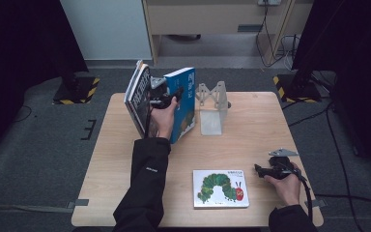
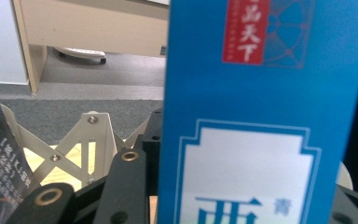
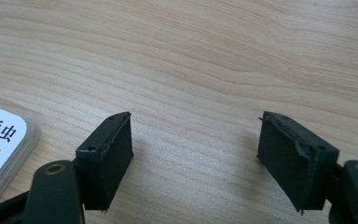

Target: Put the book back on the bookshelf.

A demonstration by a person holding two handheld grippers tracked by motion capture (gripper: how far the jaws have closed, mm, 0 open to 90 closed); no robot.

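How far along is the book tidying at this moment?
Done: nothing sits in the bookend rack yet. In hand: the left gripper holds the blue book upright, with a dark book leaning beside it. Left: the caterpillar book lies flat near the open right gripper, untouched.

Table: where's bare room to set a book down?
Free: the table's left front beside the sleeve, and its right rear past the folding rack. Crowded: rear left, with the upright books, blue book and left hand-held gripper.
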